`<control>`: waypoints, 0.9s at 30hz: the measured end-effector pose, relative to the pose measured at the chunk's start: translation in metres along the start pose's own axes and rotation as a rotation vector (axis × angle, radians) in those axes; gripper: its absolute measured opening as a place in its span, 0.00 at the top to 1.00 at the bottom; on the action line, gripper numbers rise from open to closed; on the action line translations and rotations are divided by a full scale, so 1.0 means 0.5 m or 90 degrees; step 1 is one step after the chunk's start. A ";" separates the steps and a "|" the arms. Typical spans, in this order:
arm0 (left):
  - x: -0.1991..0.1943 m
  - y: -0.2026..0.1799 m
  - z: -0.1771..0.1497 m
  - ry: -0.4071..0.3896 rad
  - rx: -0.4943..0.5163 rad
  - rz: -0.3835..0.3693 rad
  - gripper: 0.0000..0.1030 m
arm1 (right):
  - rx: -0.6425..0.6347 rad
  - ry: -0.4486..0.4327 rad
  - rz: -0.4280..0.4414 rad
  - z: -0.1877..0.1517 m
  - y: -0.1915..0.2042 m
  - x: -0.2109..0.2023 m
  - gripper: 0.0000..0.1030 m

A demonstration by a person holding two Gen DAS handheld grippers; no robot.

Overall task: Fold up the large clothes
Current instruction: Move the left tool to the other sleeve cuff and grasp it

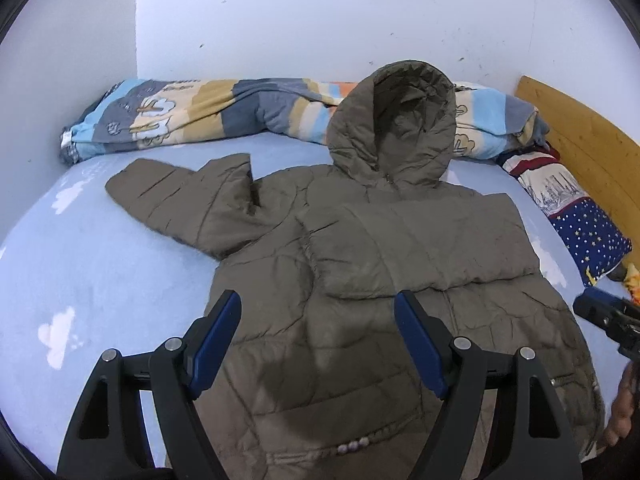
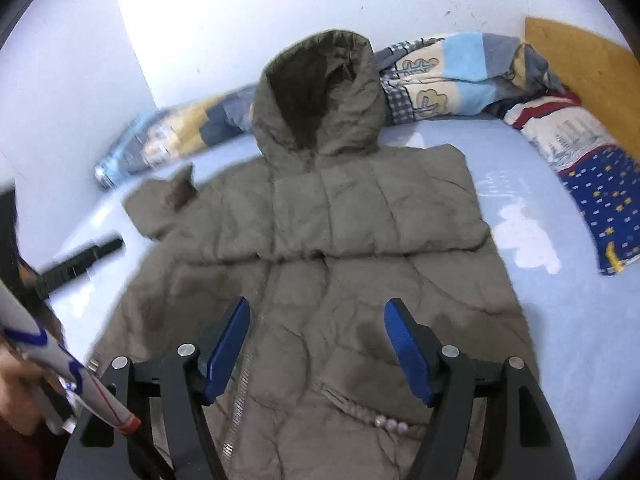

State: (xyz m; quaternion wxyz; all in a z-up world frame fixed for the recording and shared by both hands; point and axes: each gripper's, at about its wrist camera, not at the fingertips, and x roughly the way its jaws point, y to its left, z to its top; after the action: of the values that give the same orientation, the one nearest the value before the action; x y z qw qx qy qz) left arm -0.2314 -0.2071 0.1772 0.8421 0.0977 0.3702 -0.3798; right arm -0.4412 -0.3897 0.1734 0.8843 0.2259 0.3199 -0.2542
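Note:
An olive-brown hooded puffer jacket [image 1: 360, 248] lies front up on the light blue bed sheet [image 1: 100, 272]. Its hood [image 1: 394, 128] leans on the blanket behind. One sleeve [image 1: 180, 196] stretches out to the left; the other sleeve [image 1: 420, 256] lies folded across the chest. My left gripper [image 1: 317, 298] hovers open over the jacket's lower half, with nothing between its fingers. In the right wrist view the jacket [image 2: 320, 220] fills the middle, and my right gripper [image 2: 318, 305] hangs open above its lower front beside the zipper [image 2: 244, 376], holding nothing.
A rolled striped blanket [image 1: 208, 112] lies along the white wall. A star-patterned pillow [image 1: 576, 220] and a wooden headboard [image 1: 580, 136] are at the right. A person's hand [image 1: 620, 412] and a white sleeve [image 2: 36, 340] show at the frame edges.

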 end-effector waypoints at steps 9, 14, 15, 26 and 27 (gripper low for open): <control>-0.038 0.200 0.064 0.022 -0.165 0.019 0.24 | -0.066 -0.039 -0.014 0.020 0.025 -0.018 0.27; -0.049 0.357 0.085 0.022 -0.282 0.054 0.24 | -0.054 -0.018 0.010 0.017 0.035 0.002 0.27; -0.050 0.387 0.087 0.021 -0.304 0.053 0.24 | -0.050 -0.012 0.014 0.016 0.035 0.008 0.27; 0.025 0.614 0.117 0.032 -0.496 -0.001 0.24 | -0.044 0.013 0.030 0.002 0.040 0.031 0.27; 0.037 0.624 0.121 0.032 -0.505 -0.006 0.25 | -0.044 0.016 0.028 0.000 0.041 0.035 0.27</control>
State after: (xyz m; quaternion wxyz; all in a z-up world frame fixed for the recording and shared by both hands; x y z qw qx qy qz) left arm 0.0321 -0.0285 0.1705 0.8033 -0.2277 0.5092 -0.2086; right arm -0.4174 -0.3792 0.1666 0.8929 0.2052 0.3348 -0.2203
